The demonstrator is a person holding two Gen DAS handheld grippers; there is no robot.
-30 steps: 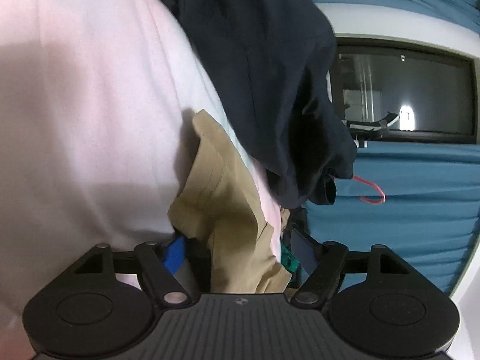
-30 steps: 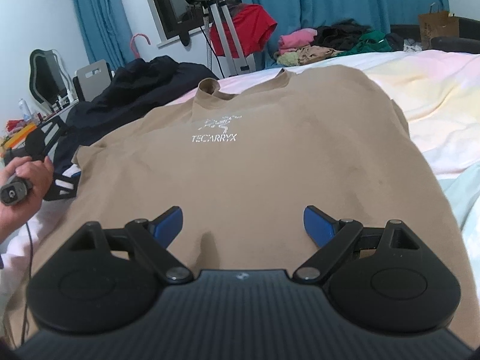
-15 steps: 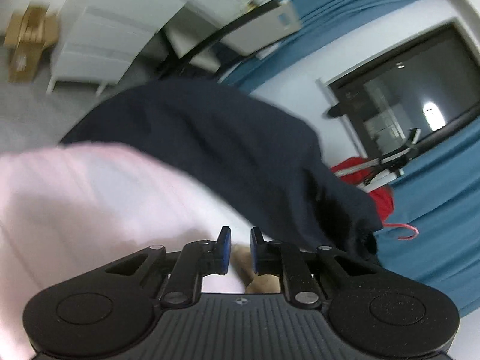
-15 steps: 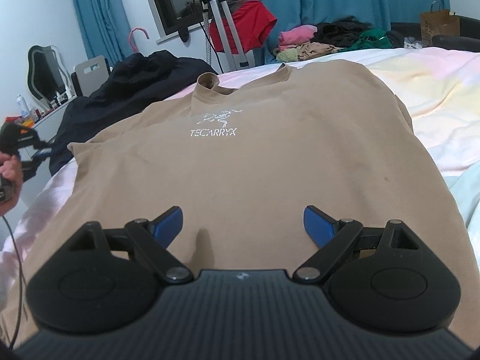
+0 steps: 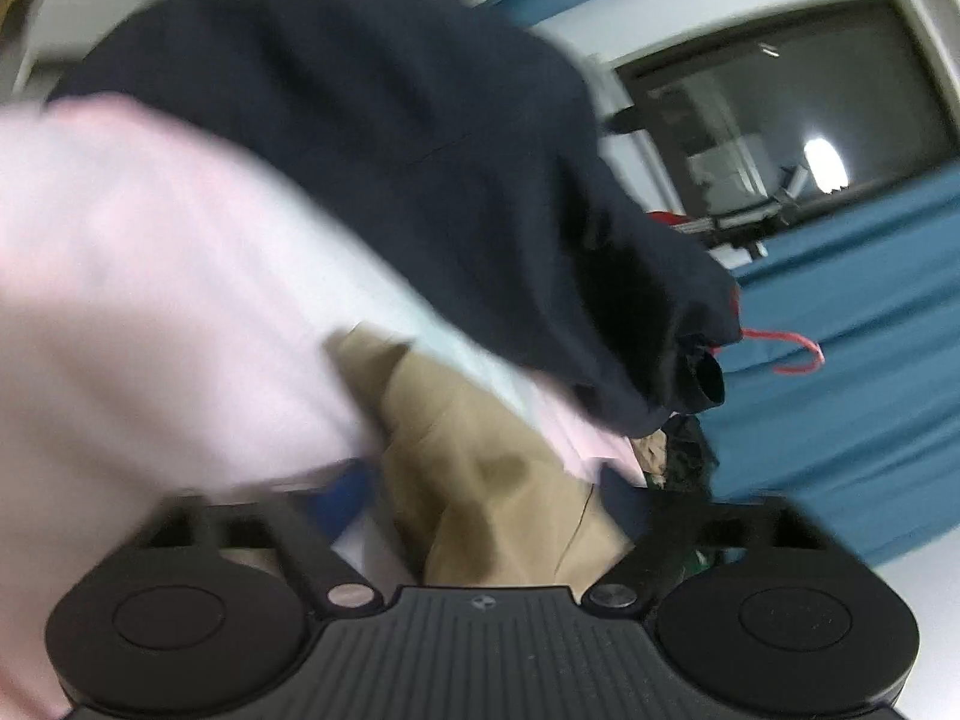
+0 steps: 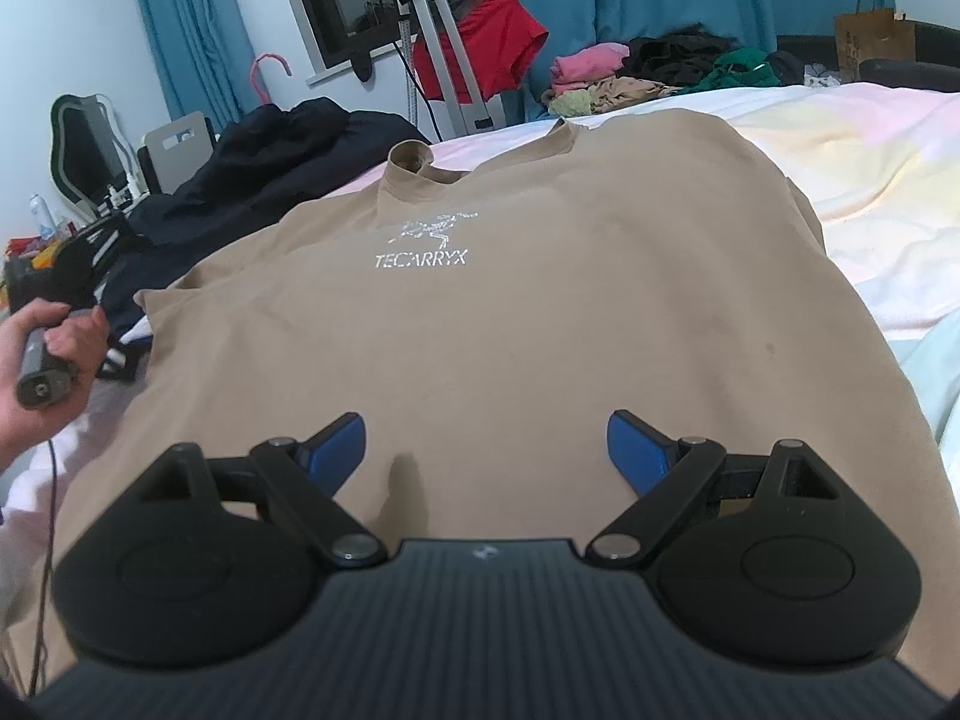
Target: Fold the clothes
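Observation:
A tan T-shirt [image 6: 540,330] with a white chest print lies flat, front up, on the pink bed sheet [image 6: 840,138]. My right gripper [image 6: 486,450] hovers open just above its lower half, nothing between the blue pads. In the blurred left wrist view, my left gripper [image 5: 489,486] points at the shirt's left sleeve [image 5: 480,468]. Its jaws are opening, and the tan cloth lies between them without being pinched. A hand [image 6: 42,354] holds that gripper at the shirt's left edge.
A dark navy garment [image 5: 420,150] is heaped on the sheet just beyond the sleeve [image 6: 258,180]. A red shirt hangs on a stand [image 6: 486,48], with a clothes pile [image 6: 648,72] and a paper bag [image 6: 870,42] at the back. Blue curtains [image 5: 840,360] and a window [image 5: 780,108] are behind.
My left gripper was open at the sleeve, then swung up nearly shut and empty. It has now come back with its jaws apart around the sleeve. The right gripper has not moved.

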